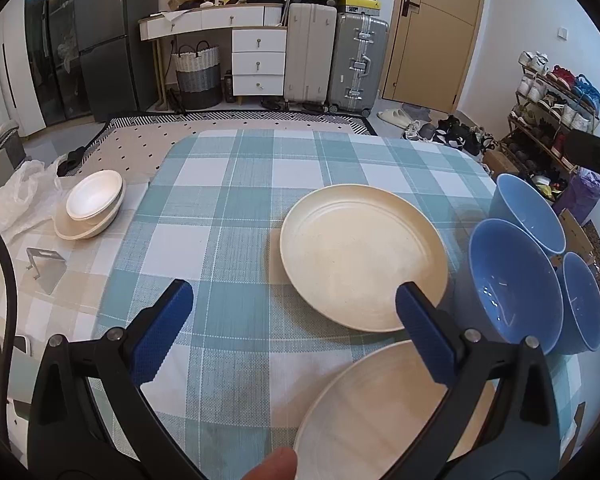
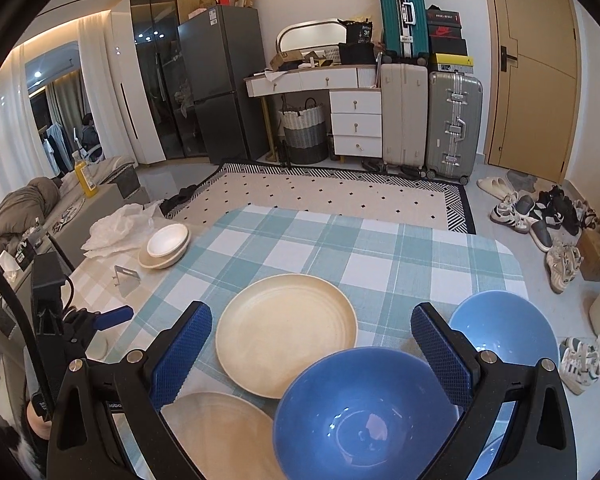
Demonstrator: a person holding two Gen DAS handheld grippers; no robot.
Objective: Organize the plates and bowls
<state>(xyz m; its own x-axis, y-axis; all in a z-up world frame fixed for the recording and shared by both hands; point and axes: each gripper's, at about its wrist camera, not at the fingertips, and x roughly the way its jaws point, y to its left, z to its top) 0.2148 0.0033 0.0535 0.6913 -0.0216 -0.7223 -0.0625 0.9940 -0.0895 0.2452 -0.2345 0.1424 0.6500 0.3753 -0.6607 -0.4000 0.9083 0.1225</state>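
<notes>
We see two cream plates (image 1: 364,260) on the checked cloth (image 1: 228,216), blue bowls (image 1: 516,284) crowded at their right. Both the left gripper (image 1: 292,328) and the right gripper (image 2: 312,352) gape empty. Reaching in, we could clip a bowl, probably touching its neighbour, and tip it.

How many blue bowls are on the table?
3, clustered at the table's right edge: far bowl, middle bowl, near bowl. The right wrist view shows only two.
</notes>
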